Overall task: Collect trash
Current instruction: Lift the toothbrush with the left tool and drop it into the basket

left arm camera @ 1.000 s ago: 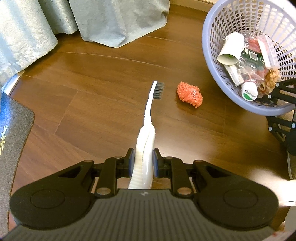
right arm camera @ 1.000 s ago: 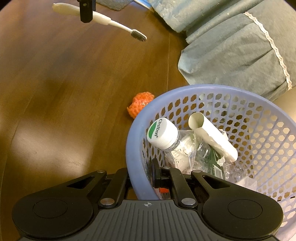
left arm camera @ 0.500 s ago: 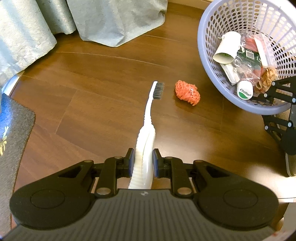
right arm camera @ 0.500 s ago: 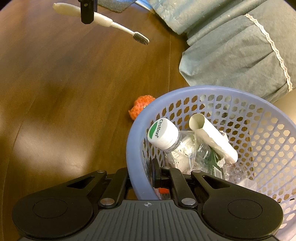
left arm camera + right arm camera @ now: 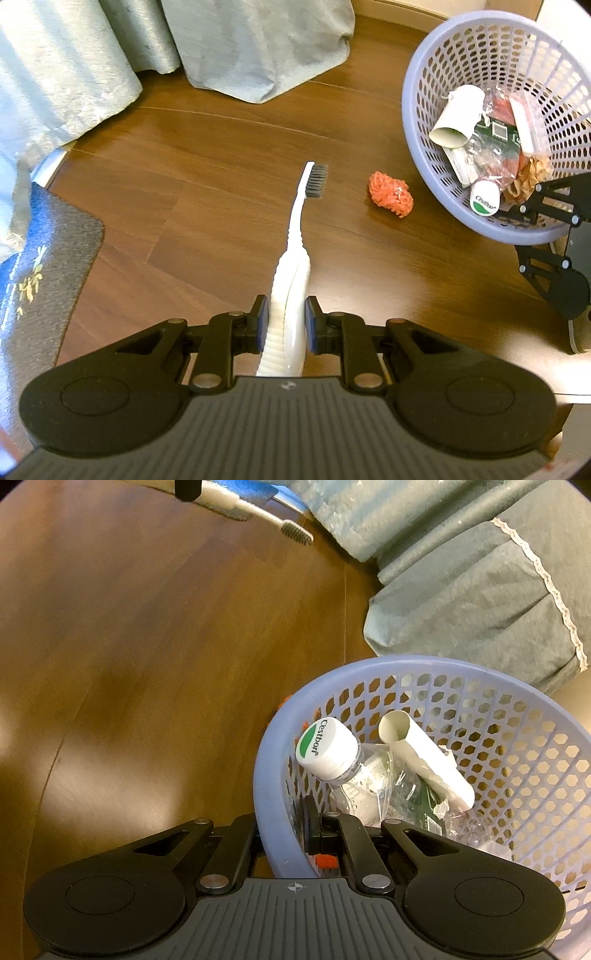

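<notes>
My left gripper (image 5: pixel 286 321) is shut on a white toothbrush (image 5: pixel 295 236), whose dark bristles point forward above the wooden floor. An orange mesh ball (image 5: pixel 390 193) lies on the floor right of the brush head. A lilac basket (image 5: pixel 417 122) at the upper right holds a paper tube (image 5: pixel 458 114), a capped bottle (image 5: pixel 484 199) and wrappers. My right gripper (image 5: pixel 282 823) is shut on the near rim of the basket (image 5: pixel 269 775). In the right wrist view the toothbrush (image 5: pixel 258 511) shows at the top, and the bottle (image 5: pixel 327 747) and tube (image 5: pixel 424 757) lie inside the basket.
Pale green curtains (image 5: pixel 258 48) hang to the floor at the back. A grey and blue mat (image 5: pixel 40 236) lies at the left. Teal fabric with a lace trim (image 5: pixel 461 572) bulges behind the basket. Bare wooden floor (image 5: pixel 221 155) spreads between the mat and the basket.
The basket has been tilted and drawn further from the toothbrush and the orange ball in the left wrist view. In the right wrist view the ball has slipped behind the basket's rim.
</notes>
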Tool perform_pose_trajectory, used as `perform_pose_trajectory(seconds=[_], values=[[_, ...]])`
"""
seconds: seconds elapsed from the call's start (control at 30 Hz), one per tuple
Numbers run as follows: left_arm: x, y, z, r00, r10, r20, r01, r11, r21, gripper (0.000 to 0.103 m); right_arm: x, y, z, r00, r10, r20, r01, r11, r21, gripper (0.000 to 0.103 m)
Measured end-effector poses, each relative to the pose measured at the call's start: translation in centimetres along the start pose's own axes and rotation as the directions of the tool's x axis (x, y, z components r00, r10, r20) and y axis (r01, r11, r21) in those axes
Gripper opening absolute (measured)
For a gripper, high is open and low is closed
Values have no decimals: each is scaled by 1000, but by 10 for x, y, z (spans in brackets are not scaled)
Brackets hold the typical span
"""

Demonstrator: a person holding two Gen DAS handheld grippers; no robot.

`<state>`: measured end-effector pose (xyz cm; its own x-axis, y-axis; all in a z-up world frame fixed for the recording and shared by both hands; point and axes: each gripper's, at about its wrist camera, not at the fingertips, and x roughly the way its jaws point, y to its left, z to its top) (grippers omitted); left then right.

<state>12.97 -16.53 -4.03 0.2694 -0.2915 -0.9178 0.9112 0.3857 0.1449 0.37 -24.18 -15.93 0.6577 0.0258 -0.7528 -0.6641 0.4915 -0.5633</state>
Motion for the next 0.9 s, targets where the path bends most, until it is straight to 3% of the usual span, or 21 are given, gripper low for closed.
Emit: perform_pose_trajectory(seconds=[0.23, 0.9], values=[[-18, 1, 8, 1000, 1, 20, -1, 1000, -9, 17, -7, 0, 0, 1000, 7, 8, -7, 1000, 24, 3], [-33, -28, 31, 998, -59, 26, 56, 994, 93, 17, -10, -12, 10, 999, 30, 27, -31, 997, 71, 2]])
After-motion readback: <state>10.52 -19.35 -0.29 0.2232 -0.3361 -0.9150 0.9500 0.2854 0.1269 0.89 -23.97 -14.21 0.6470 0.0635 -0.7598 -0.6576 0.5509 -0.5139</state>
